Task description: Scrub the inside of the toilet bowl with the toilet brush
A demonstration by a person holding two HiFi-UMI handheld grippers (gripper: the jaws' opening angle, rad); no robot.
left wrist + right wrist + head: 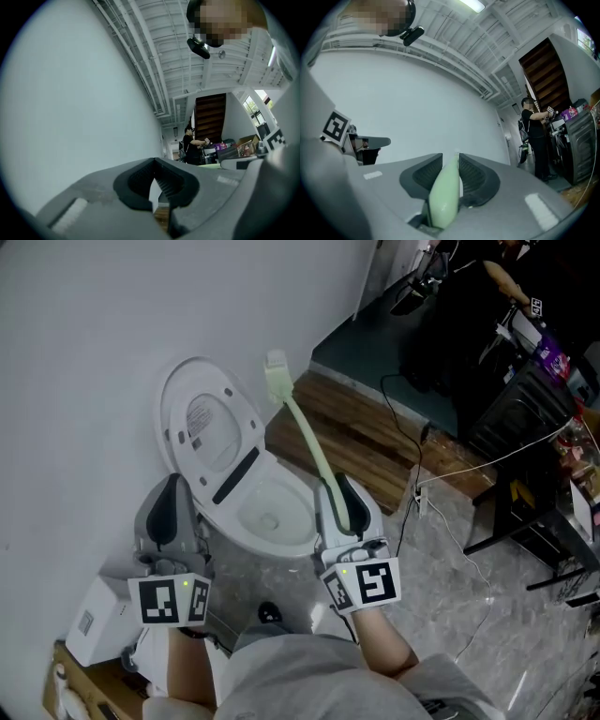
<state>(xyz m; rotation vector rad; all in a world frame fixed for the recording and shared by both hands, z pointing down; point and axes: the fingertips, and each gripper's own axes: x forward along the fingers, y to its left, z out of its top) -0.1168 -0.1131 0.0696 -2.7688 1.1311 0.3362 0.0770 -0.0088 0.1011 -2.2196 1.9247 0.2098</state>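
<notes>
Toilet brush (305, 432): clamped by its pale green handle in right gripper (339, 507), pads pinched on the thick lower end (445, 197). Slants up and far-left from the grip, bristle head (276, 374) raised in the air by the white wall, well clear of the water. Not yet inside toilet bowl (246, 521), which sits open just left of the grip, lid (202, 418) tipped up against the wall.

Left gripper (169, 507): beside the bowl's left rim, empty, pads apparently drawn together at the tips, though only a sliver of gap near the base shows.

Handling, as a judgement: light plastic, long and slightly curved, so likely to flex under scrubbing pressure and to twist in the pads where smooth or wet. Best held where it is now, on the fat end of the handle, firmly enough to stop rotation. Needs tipping head-down into the bowl before any scrubbing. Risk of splashing or flicking if swung fast.
</notes>
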